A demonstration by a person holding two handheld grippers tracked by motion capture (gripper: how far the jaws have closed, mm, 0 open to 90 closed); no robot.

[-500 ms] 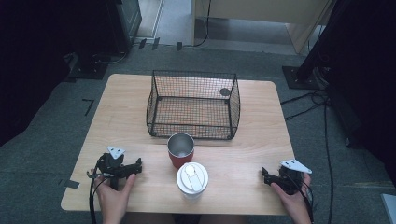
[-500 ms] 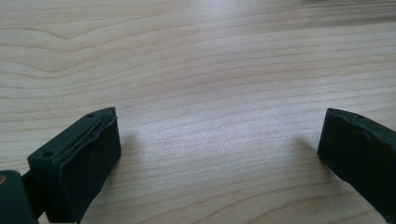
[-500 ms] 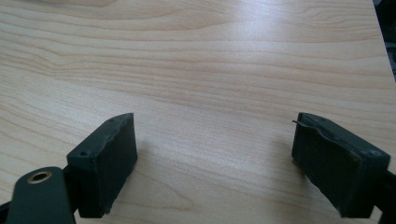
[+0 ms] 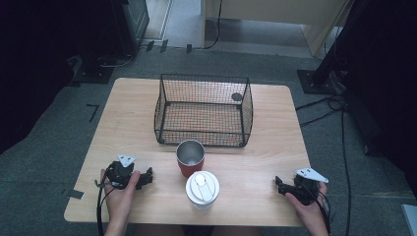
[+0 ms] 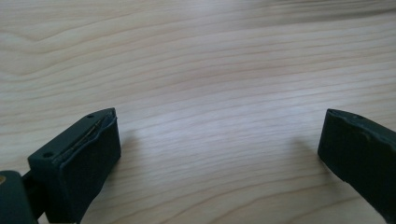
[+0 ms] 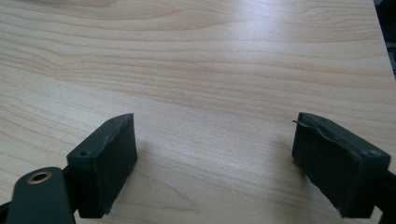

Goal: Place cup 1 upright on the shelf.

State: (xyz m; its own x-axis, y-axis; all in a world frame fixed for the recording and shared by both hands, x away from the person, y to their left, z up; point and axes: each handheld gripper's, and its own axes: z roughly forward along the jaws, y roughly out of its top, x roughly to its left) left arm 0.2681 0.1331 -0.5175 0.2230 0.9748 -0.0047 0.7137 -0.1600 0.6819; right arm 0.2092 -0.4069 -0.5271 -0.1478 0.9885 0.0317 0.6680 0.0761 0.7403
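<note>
A black wire basket (image 4: 204, 109) stands at the middle of the wooden table (image 4: 275, 147). Just in front of it is a red cup (image 4: 190, 157) with a bare steel inside, and nearer me a cup with a white lid (image 4: 202, 187). My left gripper (image 4: 147, 177) rests on the table to the left of the cups, pointing right toward them. My right gripper (image 4: 279, 186) rests near the front right corner, pointing left. In the left gripper view the left gripper (image 5: 219, 126) has its jaws wide apart over bare wood. The right gripper (image 6: 215, 130) also stands open with nothing between its pads.
A small dark round object (image 4: 237, 97) sits at the basket's far right corner. Cables (image 4: 324, 110) and dark stands (image 4: 319, 78) lie on the grey floor right of the table. Bare wood stretches between each gripper and the cups.
</note>
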